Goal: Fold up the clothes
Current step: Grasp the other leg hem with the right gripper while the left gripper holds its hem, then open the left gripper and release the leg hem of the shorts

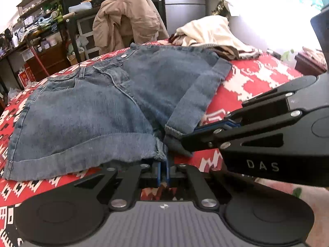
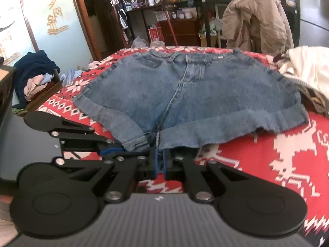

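Denim shorts (image 1: 86,111) (image 2: 195,94) lying mostly flat on red/white patterned cloth (image 1: 253,82) (image 2: 267,144), front side up w/ fly, metal button and pocket showing. Mid-blue faded wash, both leg hems rolled into cuffs, edges fraying a bit. Waistband sitting at far side, cuffs facing near edge. One leg's cuff corner near crotch is lifting and curling off the surface; other leg is resting flat.

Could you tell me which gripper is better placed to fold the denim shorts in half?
Probably the right gripper: it pinches an inner cuff of the denim shorts, raised off the blanket; the leg at the left gripper lies flat.
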A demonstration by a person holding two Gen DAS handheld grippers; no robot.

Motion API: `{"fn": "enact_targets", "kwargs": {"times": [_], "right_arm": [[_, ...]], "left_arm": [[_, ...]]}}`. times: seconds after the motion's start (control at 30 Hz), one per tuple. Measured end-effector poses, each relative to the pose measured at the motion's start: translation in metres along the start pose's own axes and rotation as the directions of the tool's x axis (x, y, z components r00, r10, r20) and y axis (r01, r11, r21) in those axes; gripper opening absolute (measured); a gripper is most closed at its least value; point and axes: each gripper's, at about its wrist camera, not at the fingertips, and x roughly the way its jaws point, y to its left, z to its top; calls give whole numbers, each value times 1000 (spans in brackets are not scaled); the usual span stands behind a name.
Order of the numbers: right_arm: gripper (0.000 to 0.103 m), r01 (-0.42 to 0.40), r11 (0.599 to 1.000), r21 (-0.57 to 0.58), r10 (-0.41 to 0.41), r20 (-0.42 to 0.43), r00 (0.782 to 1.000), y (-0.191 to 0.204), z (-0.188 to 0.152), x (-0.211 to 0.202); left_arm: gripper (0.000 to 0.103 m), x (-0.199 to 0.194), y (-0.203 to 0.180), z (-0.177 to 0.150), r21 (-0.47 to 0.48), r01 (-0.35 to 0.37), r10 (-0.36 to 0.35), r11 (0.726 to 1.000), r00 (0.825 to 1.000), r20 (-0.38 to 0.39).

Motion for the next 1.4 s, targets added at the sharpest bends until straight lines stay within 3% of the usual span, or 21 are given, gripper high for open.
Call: {"fn": "enact_targets", "kwargs": {"times": [0.5,0.63,1.0,1.23,1.3,1.4], "right_arm": [[6,7,998,61,-5,-24,1000,-10,-8,-10],[7,11,996,90,-11,0,1000,-14,-5,-19],[13,-32,999,36,32,15,999,22,9,-17],[19,-1,999,35,2,-14,1000,46,13,6],[26,17,999,33,-17,-9,1000,52,13,9],[27,66,998,21,-66,-15,998,58,14,16]], "left_arm": [[13,-18,8,-1,-31,8,-8,999,1000,-8],[21,-22,25,-4,-64,-30,30,997,999,-12],[21,-33,68,-11,-108,-111,112,988,994,-2],[25,-32,98,-21,-125,-174,173,977,985,-19],[26,-33,110,-25,-126,-202,201,971,979,-22],[30,-35,132,-32,-126,-257,256,958,966,-21]]}}
